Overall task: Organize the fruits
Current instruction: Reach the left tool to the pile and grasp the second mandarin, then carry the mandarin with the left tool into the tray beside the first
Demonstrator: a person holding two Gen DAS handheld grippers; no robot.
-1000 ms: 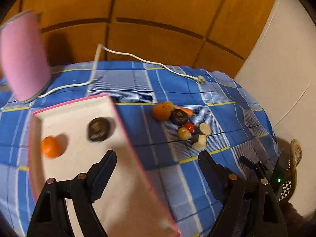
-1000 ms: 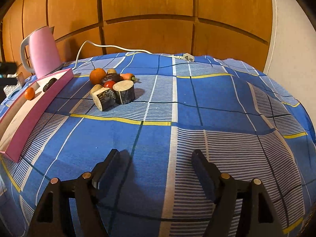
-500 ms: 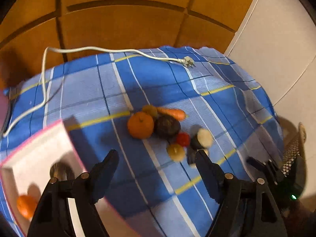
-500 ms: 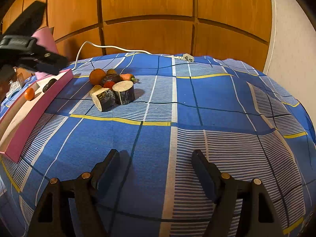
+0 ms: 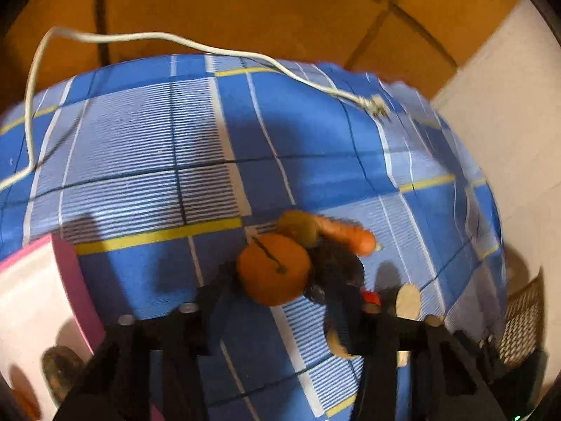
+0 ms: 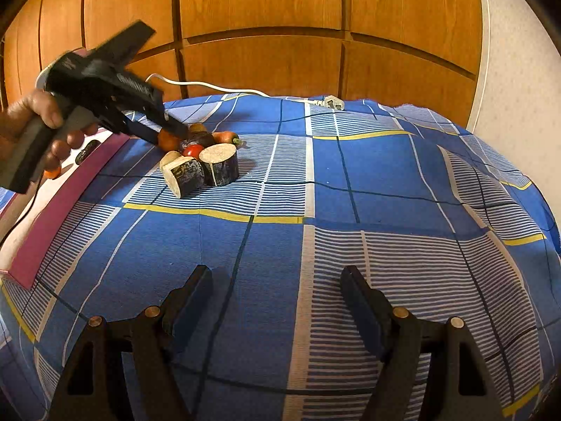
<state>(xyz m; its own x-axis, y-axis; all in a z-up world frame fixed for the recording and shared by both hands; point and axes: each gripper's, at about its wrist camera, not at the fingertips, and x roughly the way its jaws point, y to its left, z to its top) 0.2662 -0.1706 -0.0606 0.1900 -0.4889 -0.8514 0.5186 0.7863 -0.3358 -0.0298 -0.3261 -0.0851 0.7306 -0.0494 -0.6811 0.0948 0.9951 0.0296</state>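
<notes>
- Step in hand: pick-up from the fruit pile. The left gripper (image 5: 277, 280) is down over the orange (image 5: 275, 273), its jaws closing with the orange between them; motion blur leaves it unclear whether the pads press yet.
- The orange lies on the cloth at the near edge of the pile, touching a dark fruit (image 5: 336, 270) and just beside a carrot (image 5: 345, 236) and a brownish kiwi-like fruit (image 5: 298, 226).
- The pink-rimmed tray (image 5: 66, 280) sits close by to the left and already holds an orange fruit (image 5: 21, 396) and a dark one (image 5: 59, 368).
- Next move, as judged: secure the grip, lift clear without dragging the neighbours, carry to the tray.
- The right gripper (image 6: 277, 298) hangs released and empty over bare cloth, well apart from the pile.
- Surface: blue plaid cloth (image 6: 350, 182), soft and rumpled; round items may roll.
- Room: wood-panelled wall (image 6: 263, 17); a white power cord (image 6: 245, 91) trails across the far edge.
</notes>
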